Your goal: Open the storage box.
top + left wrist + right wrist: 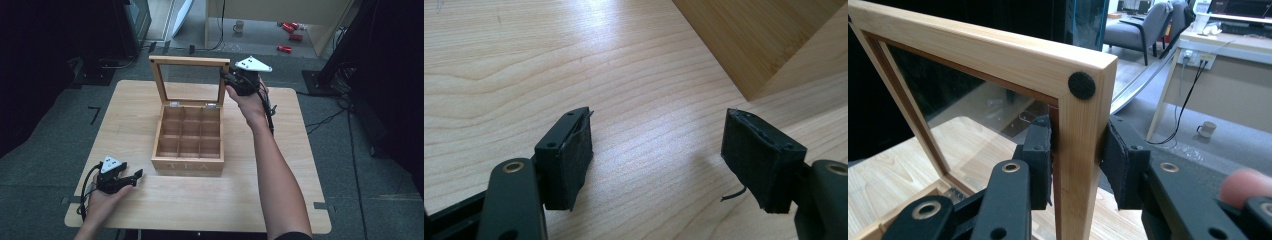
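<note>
Lid (190,62): stands upright; its right frame rail is between the right gripper (1075,165) fingers.
Handling: likely light, stiff wood; pane looks fragile, so grip the rail.
Tea box (187,162): open, below those fingers.
Left gripper (659,160): fingers apart, empty, over the table (549,55).

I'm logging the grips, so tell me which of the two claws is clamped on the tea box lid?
The right claw: its pads squeeze the right side rail of the upright lid. The left claw rests open on the table, gripping nothing.
</note>
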### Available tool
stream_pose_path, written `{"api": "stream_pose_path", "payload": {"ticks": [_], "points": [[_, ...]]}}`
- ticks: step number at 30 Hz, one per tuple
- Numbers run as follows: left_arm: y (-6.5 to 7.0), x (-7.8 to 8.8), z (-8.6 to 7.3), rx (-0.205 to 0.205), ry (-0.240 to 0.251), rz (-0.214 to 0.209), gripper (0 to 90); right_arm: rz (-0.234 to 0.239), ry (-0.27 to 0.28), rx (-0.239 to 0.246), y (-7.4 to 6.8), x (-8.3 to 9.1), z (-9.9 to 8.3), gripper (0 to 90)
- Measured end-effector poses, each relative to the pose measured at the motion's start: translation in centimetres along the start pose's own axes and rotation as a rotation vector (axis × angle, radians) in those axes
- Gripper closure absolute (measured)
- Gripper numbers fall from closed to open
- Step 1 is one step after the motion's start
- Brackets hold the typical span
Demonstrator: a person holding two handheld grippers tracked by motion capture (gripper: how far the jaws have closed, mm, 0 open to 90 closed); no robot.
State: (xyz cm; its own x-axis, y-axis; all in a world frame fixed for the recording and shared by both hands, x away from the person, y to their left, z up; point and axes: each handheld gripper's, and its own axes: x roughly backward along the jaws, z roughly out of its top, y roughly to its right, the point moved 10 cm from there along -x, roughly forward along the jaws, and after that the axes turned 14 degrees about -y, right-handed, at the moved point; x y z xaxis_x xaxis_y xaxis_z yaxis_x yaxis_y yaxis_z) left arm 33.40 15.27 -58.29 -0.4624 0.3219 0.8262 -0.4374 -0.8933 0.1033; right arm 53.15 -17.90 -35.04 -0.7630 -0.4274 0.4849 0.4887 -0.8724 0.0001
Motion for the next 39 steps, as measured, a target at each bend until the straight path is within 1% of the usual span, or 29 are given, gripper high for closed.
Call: {"api": "stream_pose_path", "payload": {"ticks": [4,6,7,8,9,10,11,12,13,14,15,17,20,32,36,39], "points": [[0.0,0.0,0.0,-0.001,0.000,0.000,29.0,0.007,-0.008,-0.039,0.7,-0.9,0.6,67.4],[0.0,0.0,0.0,-0.005,-0.002,0.006,29.0,0.008,-0.014,-0.055,1.0,-1.3,0.8,67.4],[0.0,0.0,0.0,-0.005,-0.002,0.006,29.0,0.009,-0.017,-0.060,1.1,-1.5,0.9,67.4],[0.1,-0.1,0.0,-0.010,-0.003,0.015,29.0,0.009,-0.017,-0.060,1.1,-1.5,0.9,67.4],[0.2,-0.1,0.0,-0.030,-0.014,0.023,27.0,0.012,-0.023,-0.072,1.3,-1.8,1.1,67.4],[0.2,-0.1,0.0,-0.030,-0.014,0.023,24.2,0.013,-0.026,-0.077,1.5,-2.0,1.2,67.4],[0.4,-0.2,-0.1,-0.044,-0.021,0.028,20.5,0.015,-0.028,-0.085,1.6,-2.2,1.2,67.4],[0.7,-0.4,-0.2,-0.077,-0.040,0.046,17.3,0.015,-0.030,-0.089,1.7,-2.3,1.3,67.4],[0.7,-0.4,-0.2,-0.077,-0.040,0.046,14.4,0.015,-0.030,-0.089,1.7,-2.3,1.3,67.4],[0.7,-0.6,-0.3,-0.097,-0.057,0.079,12.2,0.015,-0.035,-0.103,2.0,-2.7,1.5,67.4],[0.7,-0.6,-0.3,-0.097,-0.057,0.079,10.8,0.015,-0.035,-0.103,2.0,-2.7,1.5,67.4],[0.5,-0.7,-0.3,-0.080,-0.066,0.085,8.0,0.015,-0.038,-0.118,2.3,-3.2,1.7,67.4],[0.4,-0.7,-0.3,-0.070,-0.065,0.091,7.4,0.013,-0.044,-0.137,2.6,-3.7,1.8,67.4],[0.3,-0.7,-0.2,-0.064,-0.065,0.094,7.3,0.012,-0.062,-0.185,3.6,-5.3,2.2,67.4],[0.3,-0.7,-0.2,-0.063,-0.063,0.096,7.4,0.013,-0.071,-0.209,4.0,-6.0,2.4,67.3],[0.3,-0.7,-0.2,-0.063,-0.063,0.097,7.5,0.012,-0.073,-0.216,4.1,-6.2,2.4,67.3]]}}
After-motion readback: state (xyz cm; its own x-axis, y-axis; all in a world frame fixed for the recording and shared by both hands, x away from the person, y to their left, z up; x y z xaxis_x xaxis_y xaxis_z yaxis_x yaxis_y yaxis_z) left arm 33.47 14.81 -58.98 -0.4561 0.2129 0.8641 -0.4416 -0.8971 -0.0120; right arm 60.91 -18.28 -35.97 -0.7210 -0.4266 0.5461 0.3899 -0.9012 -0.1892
